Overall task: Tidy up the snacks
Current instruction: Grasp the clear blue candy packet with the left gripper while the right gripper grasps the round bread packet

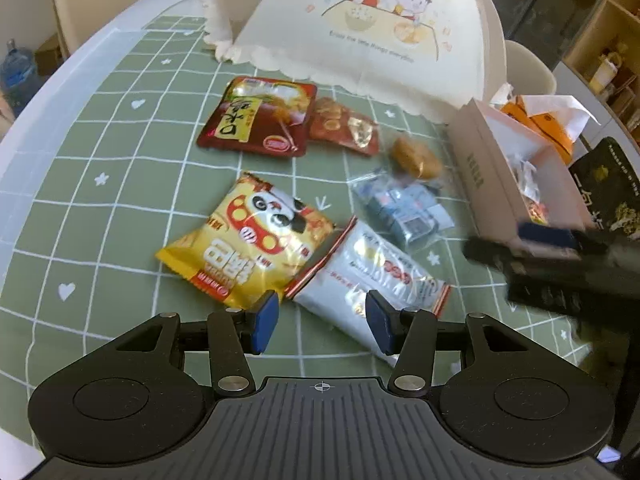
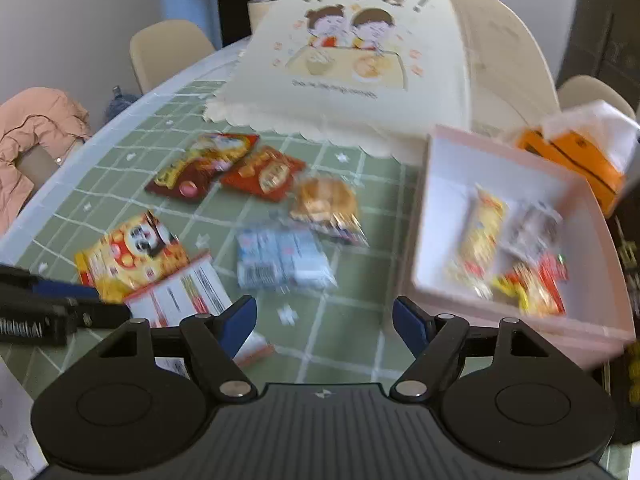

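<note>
Several snack packs lie on the green checked tablecloth (image 1: 100, 200). My left gripper (image 1: 322, 320) is open and empty, its pads just above the near end of a white pack (image 1: 368, 276) beside a yellow panda pack (image 1: 248, 248). Farther off lie a dark red pack (image 1: 260, 116), an orange-red pack (image 1: 344, 126), a golden pastry (image 1: 416, 158) and a blue-white pack (image 1: 408, 210). My right gripper (image 2: 324, 320) is open and empty above the cloth, between the white pack (image 2: 180, 296) and the pink box (image 2: 440, 216), which holds several snacks (image 2: 516, 252). The blue-white pack (image 2: 280, 260) lies ahead of it.
A large cream food cover (image 1: 360, 24) with a cartoon print stands at the back of the table. An orange tissue box (image 2: 572, 156) sits behind the pink box. A dark book (image 1: 612, 184) lies at the right edge. Chairs (image 2: 168, 52) surround the table.
</note>
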